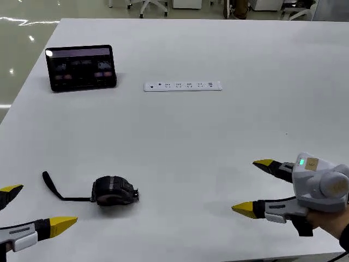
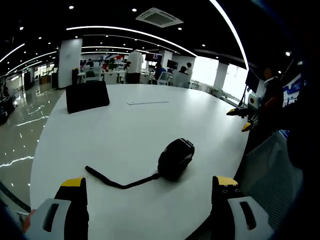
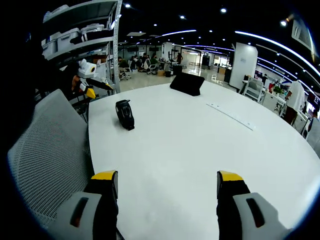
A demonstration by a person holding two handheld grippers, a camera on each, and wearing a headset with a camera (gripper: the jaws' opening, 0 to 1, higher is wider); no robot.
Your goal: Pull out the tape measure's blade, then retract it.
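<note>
At the near edge of the white table point(image 1: 229, 125), the left gripper point(image 1: 37, 207) comes in from the lower left corner. Its yellow-tipped jaws are spread wide with nothing between them, and they point to the right, toward the tape measure point(image 1: 113, 191). The right gripper point(image 1: 252, 185) sits low at the near right. A hand point(image 1: 329, 222) wraps its handle from below, and its jaws are likewise parted and empty, aimed leftward across the bare tabletop. The black tape measure lies on the table between the two, just beyond the left gripper's tips and well apart from the right one. No blade can be seen drawn out. Its dark wrist strap point(image 1: 54, 188) trails flat on the surface to the left of the case and ends in a small loop. In the left gripper view the case lies just ahead, between that gripper's jaws but not touched by them. Farther back, near the middle of the table, a white power strip point(image 1: 182, 85) lies crosswise. A dark tablet point(image 1: 80, 67) stands propped toward the far left corner. Office chairs point(image 1: 152, 6) stand beyond the table's far edge.
</note>
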